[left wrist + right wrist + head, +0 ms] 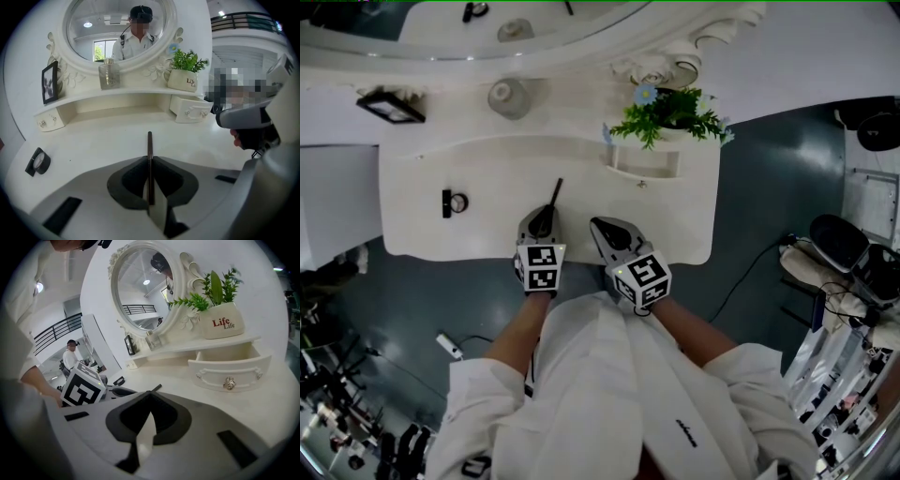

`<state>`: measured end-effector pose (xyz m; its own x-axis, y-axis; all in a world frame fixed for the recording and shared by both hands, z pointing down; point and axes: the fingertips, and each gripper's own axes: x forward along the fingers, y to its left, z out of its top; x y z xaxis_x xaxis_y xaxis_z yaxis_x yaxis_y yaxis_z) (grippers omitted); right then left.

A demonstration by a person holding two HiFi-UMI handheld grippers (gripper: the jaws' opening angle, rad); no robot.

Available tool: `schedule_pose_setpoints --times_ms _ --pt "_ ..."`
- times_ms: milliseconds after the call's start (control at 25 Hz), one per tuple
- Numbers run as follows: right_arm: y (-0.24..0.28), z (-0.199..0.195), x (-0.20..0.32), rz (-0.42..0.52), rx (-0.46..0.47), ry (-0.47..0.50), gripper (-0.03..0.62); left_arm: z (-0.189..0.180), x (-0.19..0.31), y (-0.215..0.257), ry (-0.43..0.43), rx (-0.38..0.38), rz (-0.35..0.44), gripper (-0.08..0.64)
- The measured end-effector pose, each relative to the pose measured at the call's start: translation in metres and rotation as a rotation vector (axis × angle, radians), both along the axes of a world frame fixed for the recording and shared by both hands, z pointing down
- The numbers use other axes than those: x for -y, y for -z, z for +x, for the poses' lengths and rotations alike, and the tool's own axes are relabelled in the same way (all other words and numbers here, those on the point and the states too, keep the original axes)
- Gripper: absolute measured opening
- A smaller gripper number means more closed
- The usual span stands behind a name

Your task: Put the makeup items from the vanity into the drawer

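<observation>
On the white vanity top (478, 169) my left gripper (542, 223) is shut on a thin dark makeup pencil (555, 193) near the front edge. In the left gripper view the pencil (150, 143) runs straight out from between the pads of my left gripper (150, 164), its tip resting over the tabletop. My right gripper (611, 232) sits just to the right, shut with nothing in it (149, 401). The small drawer (643, 167) at the back right stands pulled open; its front with a metal knob (229, 369) is close ahead of the right gripper.
A round black compact (455, 202) lies at the left of the top. On the shelf stand a glass jar (508, 97), a potted plant (670, 112) and a picture frame (391, 106). A closed small drawer (49, 121) sits at the left. The oval mirror (119, 28) rises behind.
</observation>
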<state>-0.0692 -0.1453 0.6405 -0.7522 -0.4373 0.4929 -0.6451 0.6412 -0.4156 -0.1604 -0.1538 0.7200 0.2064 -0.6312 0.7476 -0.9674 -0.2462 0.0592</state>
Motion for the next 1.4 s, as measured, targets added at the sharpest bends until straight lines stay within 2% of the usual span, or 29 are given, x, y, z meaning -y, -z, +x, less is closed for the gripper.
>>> schedule_pose_setpoints --times_ms 400,920,1400 --pt "0.014 0.021 0.01 0.016 0.011 -0.059 0.017 0.022 0.009 0.03 -0.026 -0.033 0.048 0.055" --pt "0.04 0.076 0.039 0.081 0.014 -0.203 0.017 0.072 0.027 0.081 -0.141 -0.066 0.132 0.055" --pt "0.055 0.117 0.055 0.11 0.023 -0.295 0.017 0.129 0.05 0.1 -0.251 -0.089 0.155 0.055"
